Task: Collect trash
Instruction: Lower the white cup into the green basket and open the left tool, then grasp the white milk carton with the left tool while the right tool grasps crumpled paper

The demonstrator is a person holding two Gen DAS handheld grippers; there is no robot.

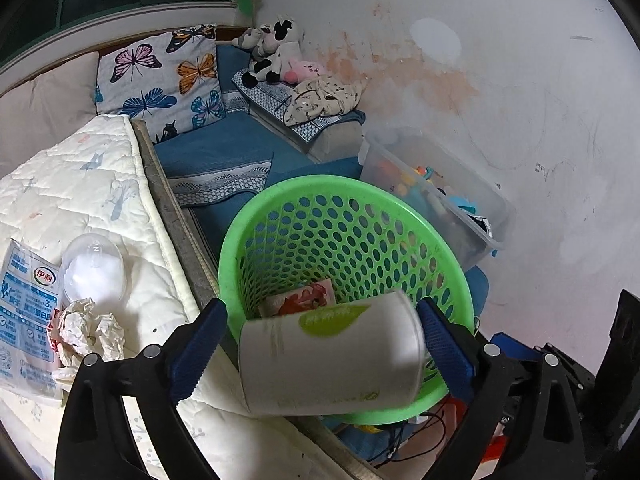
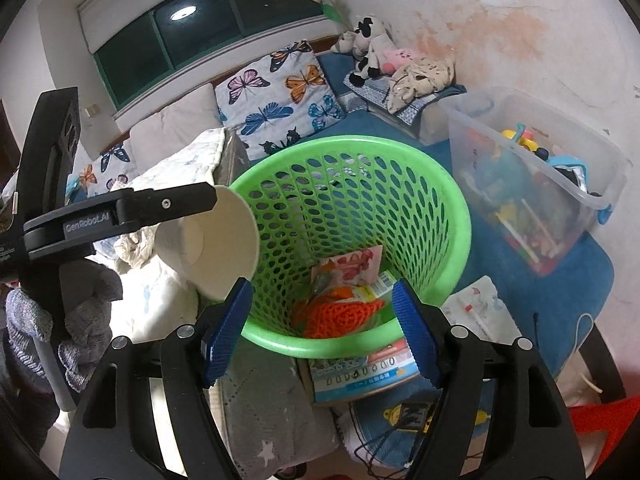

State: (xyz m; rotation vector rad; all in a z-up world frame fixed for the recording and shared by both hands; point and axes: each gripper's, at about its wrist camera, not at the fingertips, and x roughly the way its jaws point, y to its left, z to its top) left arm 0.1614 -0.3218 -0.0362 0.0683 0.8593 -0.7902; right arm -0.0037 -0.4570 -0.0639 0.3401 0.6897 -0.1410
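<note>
A white paper cup (image 1: 332,356) with a green leaf print lies sideways between the fingers of my left gripper (image 1: 320,344), over the near rim of the green mesh basket (image 1: 400,204). The jaws are wide apart and the cup looks blurred, so I cannot tell whether they grip it. In the right wrist view the cup (image 2: 212,256) hangs at the basket's (image 2: 460,208) left rim. My right gripper (image 2: 324,328) is open and empty above the basket. Wrappers (image 2: 352,268) and orange netting (image 2: 340,312) lie inside. On the bed remain crumpled paper (image 1: 90,330), a clear plastic lid (image 1: 94,268) and a milk pouch (image 1: 26,308).
A quilted mattress (image 1: 80,184) is on the left. A clear toy bin (image 2: 536,176) stands right of the basket by the wall. Butterfly pillows (image 2: 280,92) and plush toys (image 2: 372,48) lie behind. A printed box (image 2: 360,372) and cables lie under the basket's near side.
</note>
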